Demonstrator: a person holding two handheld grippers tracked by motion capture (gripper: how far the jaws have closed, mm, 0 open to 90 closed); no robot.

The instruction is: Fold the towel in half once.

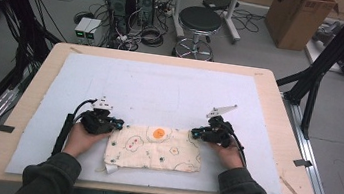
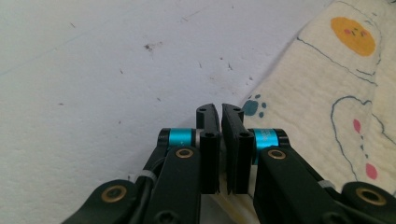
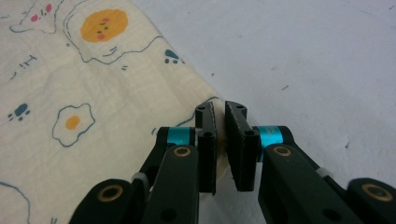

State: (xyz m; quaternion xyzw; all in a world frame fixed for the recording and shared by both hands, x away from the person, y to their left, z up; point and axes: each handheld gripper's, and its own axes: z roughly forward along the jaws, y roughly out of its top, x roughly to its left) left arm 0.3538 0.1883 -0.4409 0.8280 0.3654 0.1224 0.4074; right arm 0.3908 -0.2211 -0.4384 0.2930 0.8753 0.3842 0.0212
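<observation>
- Right now I have the cream cotton cloth printed with fried eggs and paw marks [image 1: 154,148] lying on the pale blue mat [image 1: 160,90], toward the near edge of it, folded into a band whose long axis runs left to right.
- My left gripper [image 1: 117,121] sits at the cloth's far left corner. In the left gripper view [image 2: 220,122] the jaws stand nearly closed, a thin slit between them, with cloth edge showing at their base; I judge they are pinching that corner, though the fabric inside the pads is mostly hidden.
- My right gripper [image 1: 195,132] is at the cloth's far right corner. In the right gripper view [image 3: 220,120] the jaws are likewise drawn close, with the cream corner visible between them.
- Both grippers point inward along the cloth's far edge, each equally close to its own corner.
- Any fold or lift, I judge, turns on this: the rest of the cloth lies nearer me than both grippers.
</observation>
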